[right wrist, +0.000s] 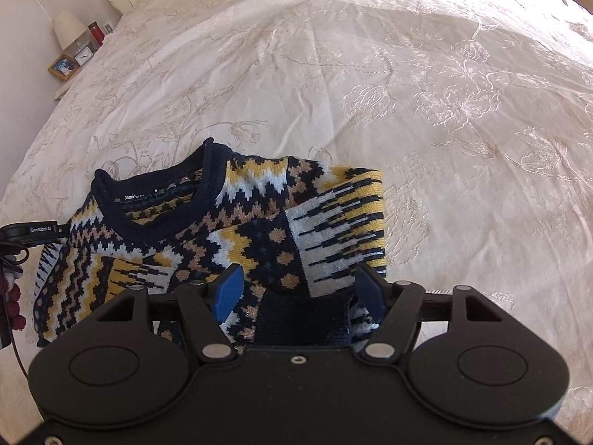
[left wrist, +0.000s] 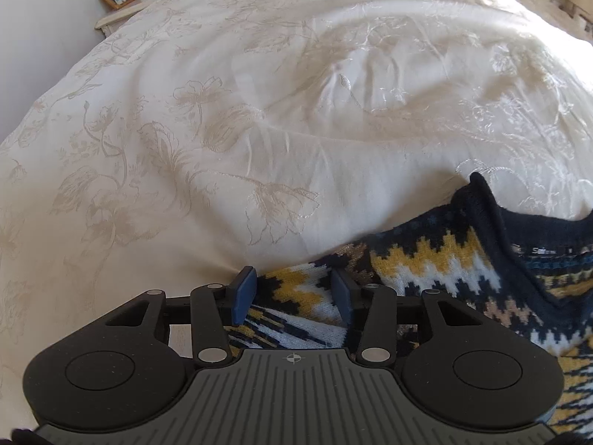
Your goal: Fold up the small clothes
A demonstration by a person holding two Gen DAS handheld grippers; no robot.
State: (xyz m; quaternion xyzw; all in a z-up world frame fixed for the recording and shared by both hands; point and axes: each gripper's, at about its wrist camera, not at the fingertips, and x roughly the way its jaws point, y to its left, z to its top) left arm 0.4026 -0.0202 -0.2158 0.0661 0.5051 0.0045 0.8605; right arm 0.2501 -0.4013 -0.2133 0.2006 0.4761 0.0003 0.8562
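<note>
A knitted sweater point(right wrist: 259, 218) in navy, yellow, white and tan lies face up on the bed, navy collar point(right wrist: 155, 222) toward the far left. One sleeve point(right wrist: 341, 230) is folded across its front, with the dark cuff point(right wrist: 304, 319) nearest the camera. My right gripper point(right wrist: 300, 291) hangs open over that cuff, blue pads point(right wrist: 229, 293) wide on either side. In the left wrist view the sweater point(left wrist: 444, 267) fills the lower right. My left gripper point(left wrist: 294, 296) is open over its patterned edge, fabric showing between the pads.
A cream floral bedspread point(left wrist: 259, 111) covers the whole bed point(right wrist: 444, 129). A bedside table point(left wrist: 118, 15) at the far left holds a photo frame point(right wrist: 63, 66), a clock point(right wrist: 83, 55), a lamp and a red jar. A dark red sleeve and a cable show at the left edge point(right wrist: 11, 296).
</note>
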